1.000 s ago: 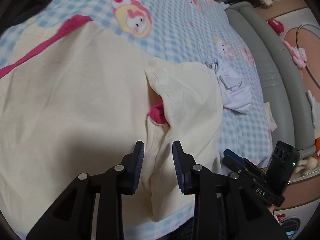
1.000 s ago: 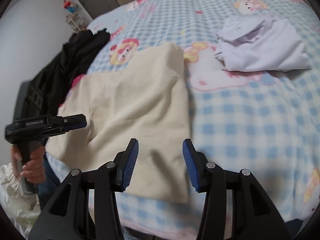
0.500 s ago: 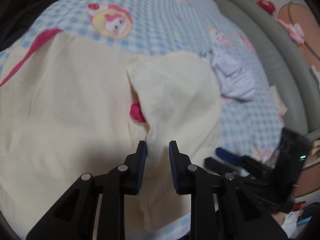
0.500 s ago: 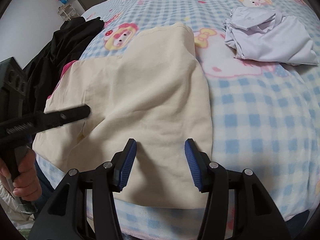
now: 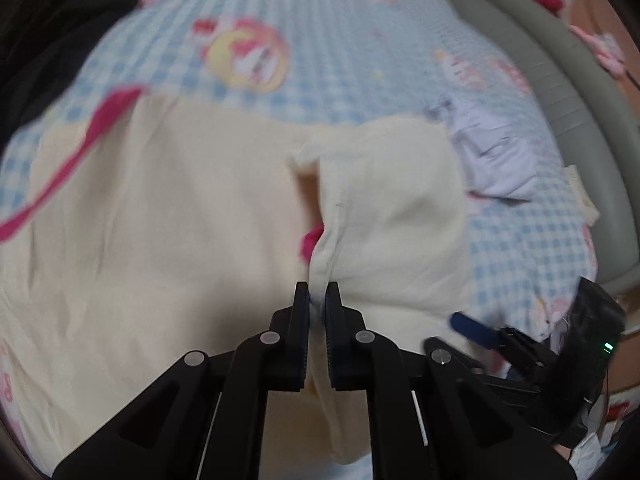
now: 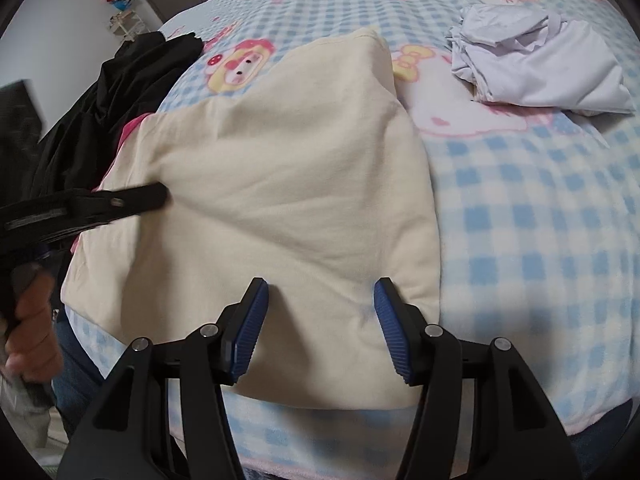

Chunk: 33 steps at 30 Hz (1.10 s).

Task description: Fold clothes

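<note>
Cream garment (image 5: 180, 216): one, spread on the checked blanket (image 6: 540, 208), its right part folded over the body; it lay nearest me, at the blanket's near edge.
Pink trim (image 5: 96, 128): two bits showed on the cream garment, a band at its far left and a spot (image 5: 310, 244) under the folded flap.
Lilac garment (image 6: 540, 68): one, crumpled, beyond the cream garment and to its right, apart from it.
Black clothing (image 6: 120, 92): one heap, beyond the cream garment's left edge.
My left gripper (image 5: 317, 294): its jaws had just been closing and stood nearly together, pinching the ridge of the cream garment's flap edge.
My right gripper (image 6: 320, 304): its jaws had just been opening and stood spread over the cream garment's near right corner, gripping nothing; whether the pads touched the cloth I could not tell.
Hand (image 6: 30, 320): one in view, holding the left gripper's handle, left of the cream garment.
Changed since a second before: my left jaws had gone from wide to pinched on the fold; in my right view the cream garment filled more of the frame.
</note>
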Each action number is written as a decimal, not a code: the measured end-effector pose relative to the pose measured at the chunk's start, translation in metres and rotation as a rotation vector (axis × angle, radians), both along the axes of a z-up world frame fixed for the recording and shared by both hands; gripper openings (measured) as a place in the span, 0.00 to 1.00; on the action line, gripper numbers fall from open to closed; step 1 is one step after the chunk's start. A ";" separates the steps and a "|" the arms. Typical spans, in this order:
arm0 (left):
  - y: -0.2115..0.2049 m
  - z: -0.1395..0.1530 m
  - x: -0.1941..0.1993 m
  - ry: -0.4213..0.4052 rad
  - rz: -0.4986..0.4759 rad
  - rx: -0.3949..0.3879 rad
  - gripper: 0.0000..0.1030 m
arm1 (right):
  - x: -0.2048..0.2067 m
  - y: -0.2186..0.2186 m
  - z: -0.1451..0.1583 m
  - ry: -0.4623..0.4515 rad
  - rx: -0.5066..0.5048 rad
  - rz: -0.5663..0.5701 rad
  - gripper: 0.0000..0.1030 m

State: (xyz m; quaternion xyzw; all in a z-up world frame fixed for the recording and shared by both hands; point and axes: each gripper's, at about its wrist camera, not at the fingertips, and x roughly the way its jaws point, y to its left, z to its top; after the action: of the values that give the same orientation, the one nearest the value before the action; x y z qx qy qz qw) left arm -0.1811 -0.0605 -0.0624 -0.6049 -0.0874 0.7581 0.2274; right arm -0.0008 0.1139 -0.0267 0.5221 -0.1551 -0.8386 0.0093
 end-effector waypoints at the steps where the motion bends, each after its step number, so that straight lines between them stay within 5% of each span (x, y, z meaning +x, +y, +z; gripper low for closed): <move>1: -0.005 -0.004 0.001 -0.015 0.022 0.005 0.11 | 0.000 0.000 -0.002 0.000 -0.002 0.004 0.55; 6: -0.017 0.020 0.025 0.099 0.053 0.057 0.13 | 0.006 0.011 0.006 0.019 -0.061 -0.013 0.55; 10: -0.003 0.034 0.045 0.160 -0.052 0.141 0.13 | 0.010 0.021 0.018 0.055 -0.081 -0.046 0.55; 13: 0.018 0.026 0.051 0.127 -0.128 0.197 0.13 | 0.008 0.018 0.016 0.048 -0.052 -0.035 0.56; 17: 0.029 -0.008 0.040 0.046 -0.115 0.038 0.11 | 0.013 0.018 0.004 0.039 -0.036 -0.067 0.55; 20: 0.017 -0.007 0.037 0.024 -0.081 -0.006 0.09 | 0.016 0.026 0.010 0.041 0.014 -0.074 0.46; 22: 0.018 0.006 0.036 0.053 -0.089 -0.006 0.11 | 0.020 0.038 0.012 0.027 0.067 -0.095 0.53; 25: 0.030 0.025 0.030 0.116 -0.129 0.021 0.16 | 0.023 0.048 0.020 0.061 -0.019 -0.041 0.53; 28: 0.053 0.035 0.019 0.166 -0.177 0.036 0.19 | 0.009 0.042 0.032 0.114 -0.001 -0.013 0.54; 32: 0.043 0.015 0.005 0.145 -0.138 -0.160 0.19 | -0.017 0.029 0.004 0.017 0.063 -0.006 0.54; 33: 0.032 0.012 0.002 0.126 -0.119 -0.153 0.19 | -0.017 0.030 -0.001 -0.010 0.074 -0.009 0.54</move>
State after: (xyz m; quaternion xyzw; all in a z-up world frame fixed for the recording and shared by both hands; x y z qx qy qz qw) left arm -0.1787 -0.0285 -0.0502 -0.5758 0.0210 0.7842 0.2304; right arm -0.0183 0.1435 -0.0280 0.5257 -0.1262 -0.8411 -0.0147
